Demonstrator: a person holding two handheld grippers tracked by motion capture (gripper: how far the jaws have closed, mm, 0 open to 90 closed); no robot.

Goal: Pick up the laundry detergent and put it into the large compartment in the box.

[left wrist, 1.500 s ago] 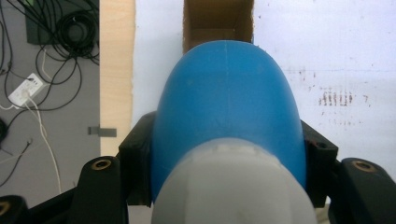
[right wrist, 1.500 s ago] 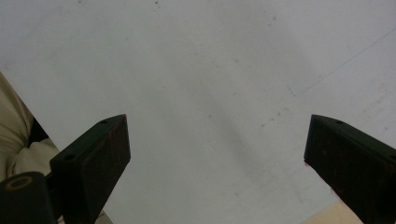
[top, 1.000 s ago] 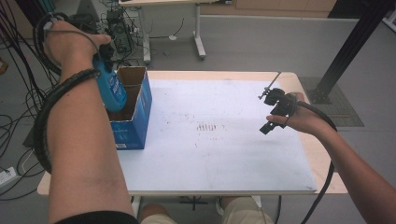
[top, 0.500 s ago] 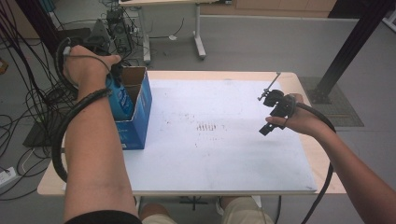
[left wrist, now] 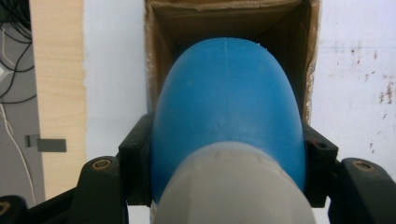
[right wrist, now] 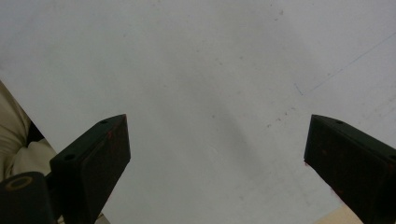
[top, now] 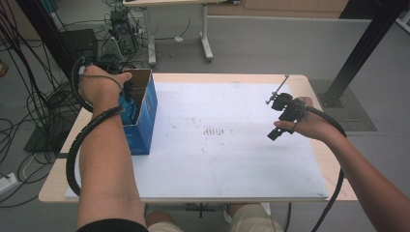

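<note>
The left tongs have dropped lower than half a second ago: the blue bottle they carry, which was riding above the rim of the cardboard box, now sits down in the box's open top, with the person's left hand right over it. The forearm has swung in closer to the box as well. Over on the other side, the right tongs have barely shifted and hover above the white sheet near the counter's right edge.

From the left gripper view, the left tongs are clamped on the bottle, one black jaw pressed against each flank. The bottle is smooth, rounded blue plastic with a faint seam running down its middle, and a pale grey part fills the view nearest the camera. Its far end points straight into the brown interior of the box, between the cardboard walls.

From the right gripper view, the right tongs are spread wide with nothing between them, only the speckled white sheet below.
</note>
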